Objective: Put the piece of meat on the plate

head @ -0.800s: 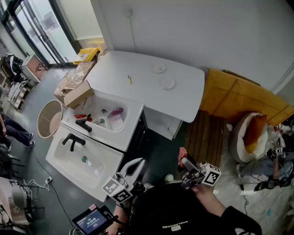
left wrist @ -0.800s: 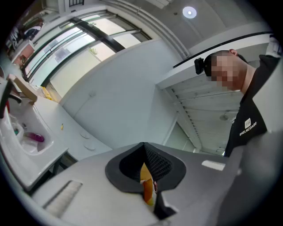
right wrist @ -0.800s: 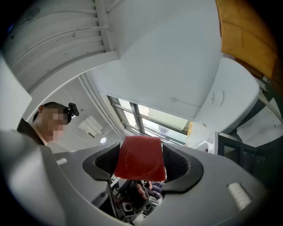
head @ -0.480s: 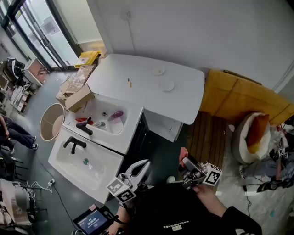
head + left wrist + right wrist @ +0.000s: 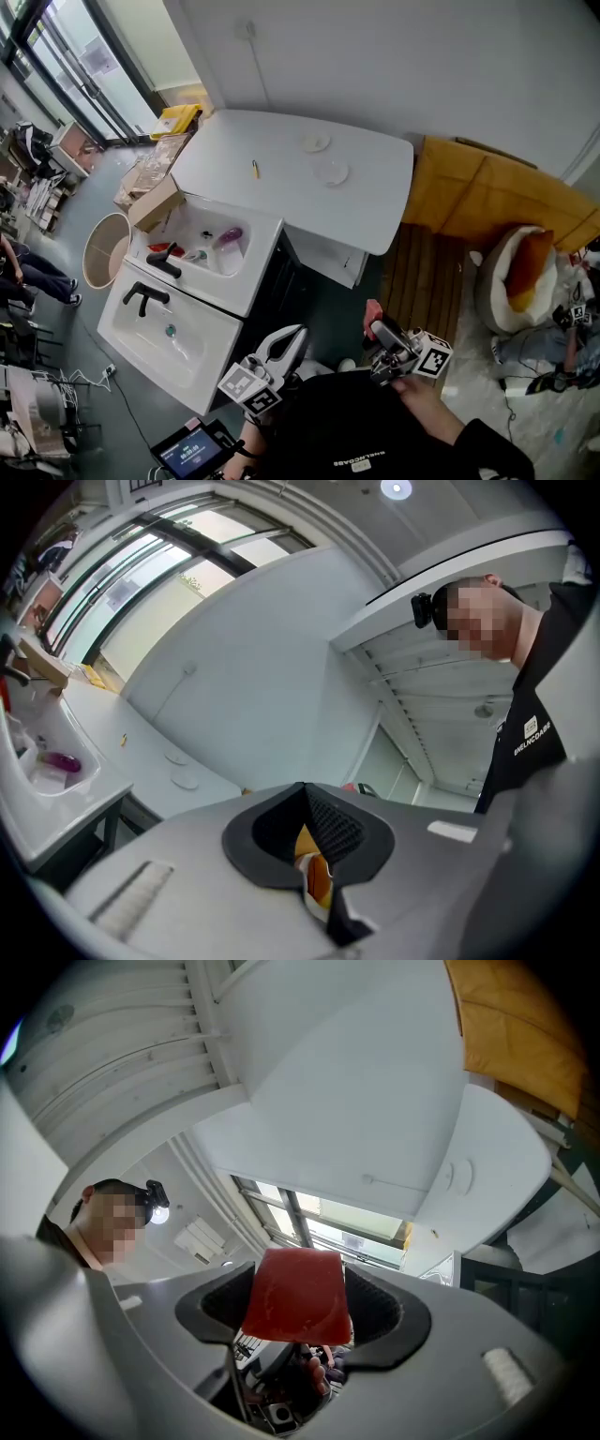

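Right gripper [image 5: 378,328]: I have it low in the head view, close in front of my body, over the dark floor beside the cabinet.
Right jaws: clenched on the meat [image 5: 298,1296]; in the right gripper view the red slab sits between the two dark pads [image 5: 380,1309] and sticks out past their tips.
Meat: a flat, dark red block, held in the air; in the head view I see only a small red corner of it at the tip of the right gripper.
Left gripper [image 5: 306,794]: low in the head view too, left of the right one, pointing up towards the sinks.
Left jaws: pressed together, tips touching, with nothing between them that I can make out; a bit of orange and white shows through the gap lower down, and I cannot tell what it is.
Plates [image 5: 331,172]: two small white ones, near each other on the white bench [image 5: 281,187], towards its far side; both are bare.
Meat to plates: well apart; the meat is off the bench, on my side of it.
Yellow thing [image 5: 254,169]: small, lying on the bench left of the plates; too small to name.
Sinks [image 5: 253,274]: two white basins left of the bench, each with a black tap [image 5: 164,265]; the farther basin holds a few small coloured things.
Box [image 5: 155,202]: cardboard, at the far left corner of the farther sink.
Bin [image 5: 103,246]: round, on the floor left of the sinks.
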Tool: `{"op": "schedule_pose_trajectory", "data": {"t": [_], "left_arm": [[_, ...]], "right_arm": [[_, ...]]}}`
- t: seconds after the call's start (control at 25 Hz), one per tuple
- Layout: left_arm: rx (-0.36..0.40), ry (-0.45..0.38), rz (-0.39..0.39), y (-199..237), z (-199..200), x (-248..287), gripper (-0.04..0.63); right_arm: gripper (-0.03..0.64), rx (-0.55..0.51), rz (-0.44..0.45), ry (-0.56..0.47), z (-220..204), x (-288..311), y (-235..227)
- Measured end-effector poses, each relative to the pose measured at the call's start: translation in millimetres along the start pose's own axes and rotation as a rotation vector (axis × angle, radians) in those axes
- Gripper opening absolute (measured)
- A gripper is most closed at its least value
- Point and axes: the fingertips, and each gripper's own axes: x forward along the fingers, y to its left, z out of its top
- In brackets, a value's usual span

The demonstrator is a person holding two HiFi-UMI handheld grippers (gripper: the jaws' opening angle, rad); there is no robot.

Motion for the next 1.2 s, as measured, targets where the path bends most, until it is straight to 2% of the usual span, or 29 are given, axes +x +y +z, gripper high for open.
{"op": "schedule_pose_trajectory", "data": {"t": [0.32, 0.6, 1.2], "left_arm": [[-0.042, 0.017, 0.02, 11, -9, 23, 0.02], [-0.058, 0.035, -0.003, 36, -4, 51, 0.02], [-0.115, 0.069, -0.041, 127, 38, 98, 0.02]], "right_arm": [[0.302, 0.021, -0.008, -0.028, 20, -6, -14], [0.302, 0.009, -0.029, -0.054, 40, 6, -35], [0.302, 0.009, -0.072, -0.069, 64, 82, -87]]}}
